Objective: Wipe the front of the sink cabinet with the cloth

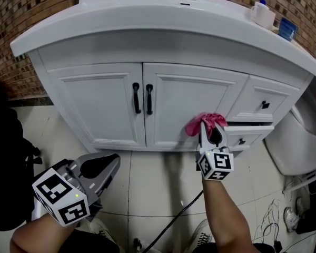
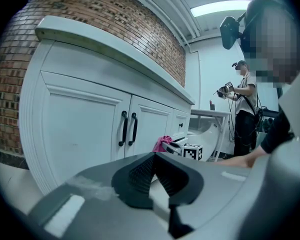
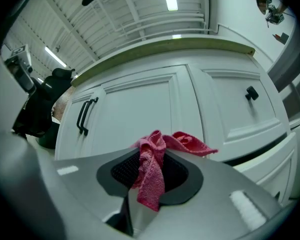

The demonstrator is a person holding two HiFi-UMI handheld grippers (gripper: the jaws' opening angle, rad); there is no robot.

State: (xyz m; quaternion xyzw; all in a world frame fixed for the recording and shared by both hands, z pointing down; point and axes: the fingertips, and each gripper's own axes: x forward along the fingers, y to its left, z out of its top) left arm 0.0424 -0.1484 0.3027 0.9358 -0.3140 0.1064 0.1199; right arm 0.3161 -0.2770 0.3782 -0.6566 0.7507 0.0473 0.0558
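The white sink cabinet point(image 1: 171, 107) has two doors with black handles point(image 1: 142, 98) and drawers on its right. A pink cloth point(image 1: 204, 123) is pinched in my right gripper point(image 1: 209, 136), which is shut on it and holds it against the lower right corner of the right door, beside a slightly pulled-out drawer point(image 1: 250, 126). In the right gripper view the cloth point(image 3: 152, 171) hangs out of the jaws before the cabinet front point(image 3: 140, 109). My left gripper point(image 1: 113, 165) is low at the left, shut and empty, away from the cabinet point(image 2: 80, 129). It sees the cloth point(image 2: 162, 144) from afar.
A toilet point(image 1: 295, 141) stands right of the cabinet. A soap bottle point(image 1: 262, 12) and a blue item point(image 1: 287, 29) sit on the countertop. A black bag point(image 1: 5, 157) is at the left. A cable point(image 1: 179, 215) runs over the tiled floor. A person point(image 2: 245, 109) stands in the background.
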